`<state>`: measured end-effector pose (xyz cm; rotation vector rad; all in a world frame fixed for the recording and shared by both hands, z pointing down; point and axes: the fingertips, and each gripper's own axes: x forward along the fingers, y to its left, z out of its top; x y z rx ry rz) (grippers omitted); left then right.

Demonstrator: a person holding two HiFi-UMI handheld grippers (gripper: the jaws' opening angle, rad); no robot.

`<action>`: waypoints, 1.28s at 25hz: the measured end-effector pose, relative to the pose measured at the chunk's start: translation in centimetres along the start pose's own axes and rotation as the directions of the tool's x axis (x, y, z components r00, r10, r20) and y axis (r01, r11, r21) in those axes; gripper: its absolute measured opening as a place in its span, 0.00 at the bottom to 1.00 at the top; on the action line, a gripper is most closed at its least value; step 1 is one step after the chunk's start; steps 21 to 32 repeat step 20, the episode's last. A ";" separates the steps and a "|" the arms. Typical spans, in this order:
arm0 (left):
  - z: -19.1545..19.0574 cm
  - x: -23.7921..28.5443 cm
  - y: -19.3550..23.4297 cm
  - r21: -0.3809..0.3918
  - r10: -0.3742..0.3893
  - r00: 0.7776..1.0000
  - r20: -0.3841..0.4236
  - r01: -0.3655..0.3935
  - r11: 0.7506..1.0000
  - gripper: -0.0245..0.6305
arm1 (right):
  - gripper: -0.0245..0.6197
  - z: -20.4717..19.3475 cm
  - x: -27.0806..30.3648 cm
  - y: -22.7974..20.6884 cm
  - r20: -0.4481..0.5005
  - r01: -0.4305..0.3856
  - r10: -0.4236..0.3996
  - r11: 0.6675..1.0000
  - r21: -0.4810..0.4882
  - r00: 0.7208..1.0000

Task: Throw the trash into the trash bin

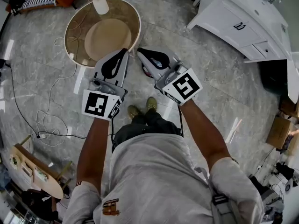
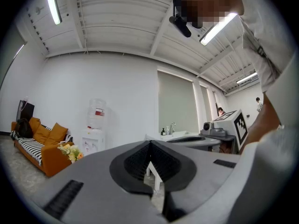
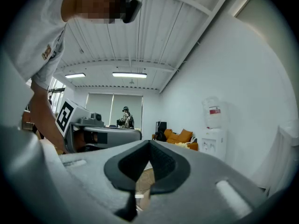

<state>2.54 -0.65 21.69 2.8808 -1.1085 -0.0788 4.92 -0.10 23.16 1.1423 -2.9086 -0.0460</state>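
Observation:
I see no trash and no clear trash bin in any view. My left gripper (image 1: pixel 124 52) and right gripper (image 1: pixel 139 52) are held side by side at chest height, pointing level toward a round table (image 1: pixel 136 20). In the left gripper view the left gripper's (image 2: pixel 150 142) jaws meet at the tips with nothing between them. The right gripper (image 3: pixel 149 142) is shut and empty in the same way. A small red and white object (image 1: pixel 146 71) on the floor is mostly hidden under the right gripper; I cannot tell what it is.
A white vase of flowers (image 1: pixel 100 4) stands on the round table. A white cabinet (image 1: pixel 233 20) is at the upper right. Cables (image 1: pixel 46 122) trail over the floor at the left. A water dispenser (image 2: pixel 96 125) and an orange sofa (image 2: pixel 46 146) line the far wall.

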 end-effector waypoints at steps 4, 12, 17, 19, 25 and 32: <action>0.2 -0.1 0.0 0.000 -0.002 1.000 0.001 0.002 1.000 0.04 | 0.04 0.2 0.0 0.2 0.000 -0.002 0.002 1.000 -0.001 1.000; 0.7 0.0 -0.3 0.003 -0.005 1.000 0.009 0.005 1.000 0.04 | 0.04 0.6 -0.3 0.1 0.002 0.000 0.000 1.000 -0.009 1.000; 0.8 0.1 -0.4 -0.001 -0.003 1.000 0.013 0.003 1.000 0.04 | 0.04 0.6 -0.5 -0.1 -0.001 0.001 -0.001 1.000 -0.011 1.000; 0.8 0.1 -0.4 -0.002 0.000 1.000 0.013 0.000 1.000 0.04 | 0.04 0.6 -0.5 -0.3 -0.002 0.001 -0.001 1.000 -0.011 1.000; 0.8 0.1 -0.3 -0.002 0.001 1.000 0.013 -0.001 1.000 0.04 | 0.04 0.6 -0.6 -0.3 -0.003 0.002 -0.002 1.000 -0.011 1.000; 0.8 0.1 -0.3 -0.002 0.001 1.000 0.013 -0.001 1.000 0.04 | 0.04 0.6 -0.6 -0.3 -0.003 0.002 -0.002 1.000 -0.011 1.000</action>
